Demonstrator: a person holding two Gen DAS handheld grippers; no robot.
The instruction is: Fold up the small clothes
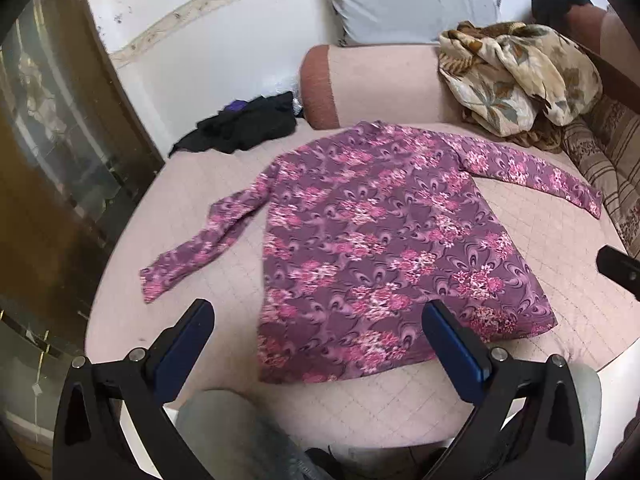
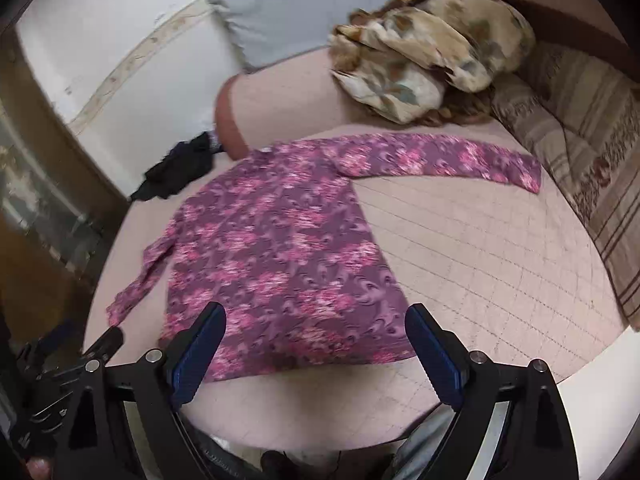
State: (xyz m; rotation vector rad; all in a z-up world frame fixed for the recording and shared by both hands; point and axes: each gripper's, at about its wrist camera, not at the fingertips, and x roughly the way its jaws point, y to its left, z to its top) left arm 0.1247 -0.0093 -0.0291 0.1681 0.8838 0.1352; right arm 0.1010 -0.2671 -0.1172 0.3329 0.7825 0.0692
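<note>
A purple long-sleeved top with pink flowers (image 1: pixel 372 236) lies flat on the pink quilted bed (image 1: pixel 560 264), both sleeves spread out, hem toward me. It also shows in the right wrist view (image 2: pixel 276 256). My left gripper (image 1: pixel 320 316) is open and empty, hovering above the hem. My right gripper (image 2: pixel 316 320) is open and empty, above the hem's right part. Part of the right gripper shows at the right edge of the left wrist view (image 1: pixel 618 268), and the left gripper appears at the lower left of the right wrist view (image 2: pixel 80 364).
A pink bolster (image 1: pixel 376 80) lies behind the top, with a grey pillow (image 1: pixel 408 0) against the wall. A crumpled floral blanket (image 1: pixel 516 76) and a striped cushion (image 2: pixel 592 152) sit at the right. Dark clothes (image 1: pixel 244 124) lie at the back left.
</note>
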